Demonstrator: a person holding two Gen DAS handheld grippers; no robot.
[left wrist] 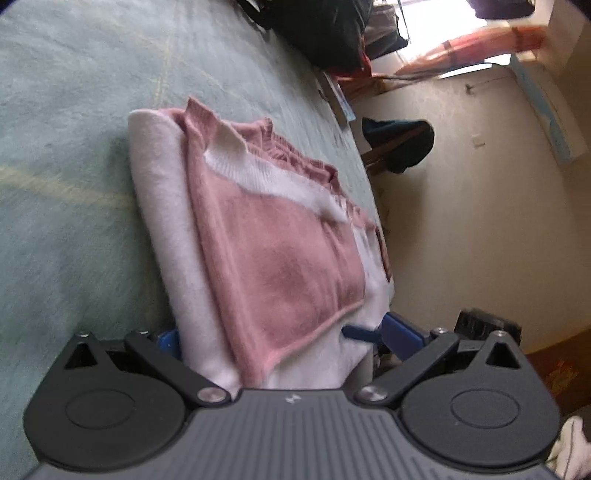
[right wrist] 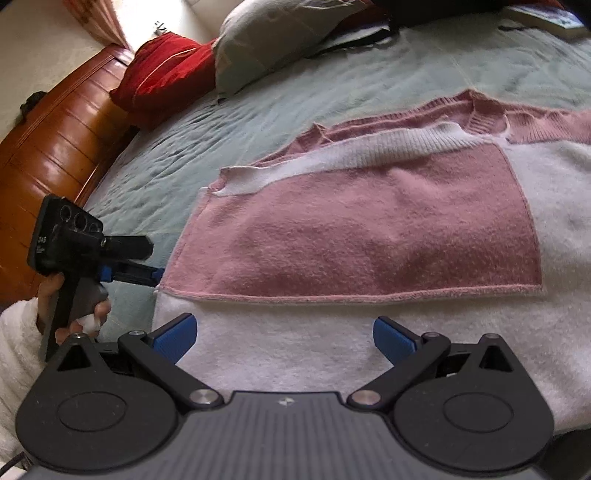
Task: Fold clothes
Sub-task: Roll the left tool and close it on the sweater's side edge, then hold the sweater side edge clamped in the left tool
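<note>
A pink and white sweater (right wrist: 351, 236) lies folded flat on the pale green bed cover (right wrist: 192, 147), a pink panel on top and white fabric around it. My right gripper (right wrist: 284, 332) stands open over the white near edge, its blue pads (right wrist: 177, 332) spread wide and holding nothing. In the left wrist view the sweater (left wrist: 280, 251) runs away from me. My left gripper (left wrist: 284, 339) is open with the sweater's end between its spread fingers. In the right wrist view the left gripper (right wrist: 140, 262), held by a hand, sits at the sweater's left edge.
A red pillow (right wrist: 166, 77) and a grey pillow (right wrist: 273, 40) lie at the bed's head by a wooden frame (right wrist: 55, 140). Dark bags (left wrist: 321, 29) sit at the bed's far end. A dark garment (left wrist: 399, 144) hangs on a chair beyond the bed's edge.
</note>
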